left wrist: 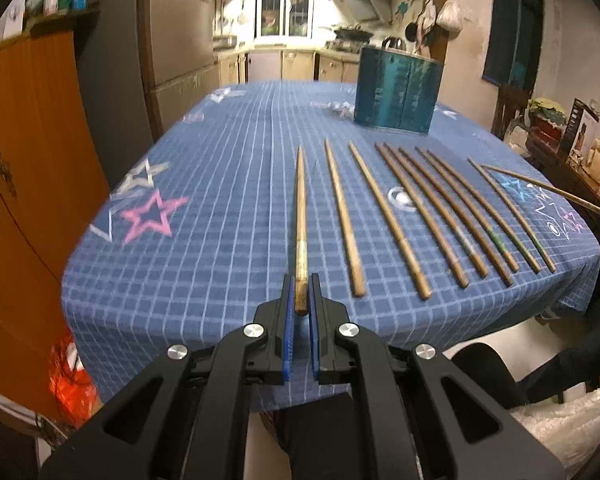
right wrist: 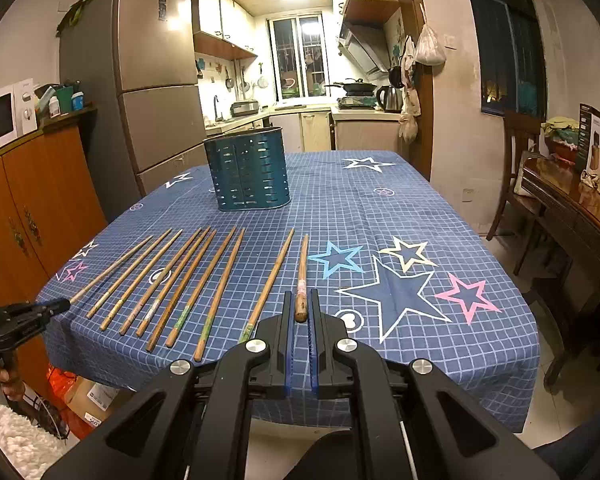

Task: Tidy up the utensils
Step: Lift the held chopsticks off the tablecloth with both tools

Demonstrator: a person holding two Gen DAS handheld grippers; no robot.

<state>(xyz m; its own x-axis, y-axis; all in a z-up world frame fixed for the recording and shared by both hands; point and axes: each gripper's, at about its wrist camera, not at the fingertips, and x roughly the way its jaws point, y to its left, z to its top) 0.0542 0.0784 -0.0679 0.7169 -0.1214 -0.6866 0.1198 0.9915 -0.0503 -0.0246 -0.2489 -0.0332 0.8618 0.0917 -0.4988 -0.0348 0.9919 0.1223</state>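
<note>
- A steel fridge (right wrist: 156, 80) stands left of the tabletop's far end.
- An orange wooden cabinet (right wrist: 40, 200) carries a white microwave (right wrist: 4, 114).
- A kettle (right wrist: 390, 98) and a dark pan (right wrist: 354, 87) sit on the kitchen counter under the range hood (right wrist: 362, 50).
- White bags (right wrist: 428, 46) hang on the wall.
- A wooden chair (right wrist: 516, 184) stands at right.
- A barred window (right wrist: 298, 56) is at the back.

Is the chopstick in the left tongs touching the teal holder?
Apart. The left wrist view shows the chopstick tip ending well short of the teal holder, with bare cloth between.
</note>
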